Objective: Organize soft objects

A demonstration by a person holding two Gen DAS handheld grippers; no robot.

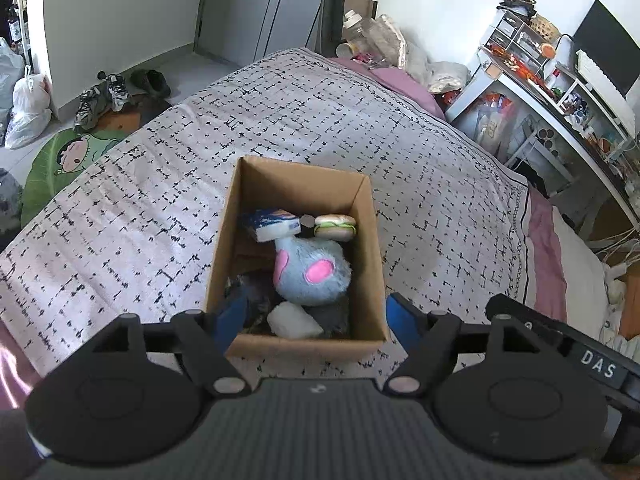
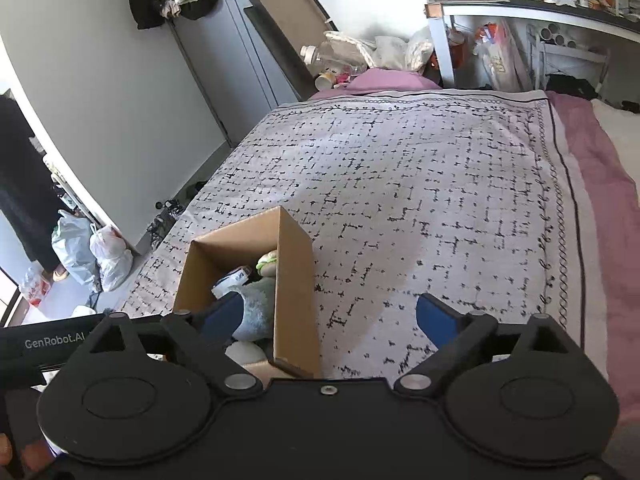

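Cardboard box [image 1: 362,280] on patterned bedspread [image 1: 400,140] — shoes [image 1: 108,96], cluttered desk [image 1: 560,92] beyond

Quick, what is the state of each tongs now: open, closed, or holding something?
Left tongs: open, holding nothing, above the cardboard box.
Right tongs: open, holding nothing.

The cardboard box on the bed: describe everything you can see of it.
The cardboard box is plain brown, rectangular and open-topped, with no flaps showing. It stands upright on the patterned bedspread. Inside lie a blue plush toy with pink patches, a burger toy, a blue-and-white packet and a white lump. Neither gripper touches it.
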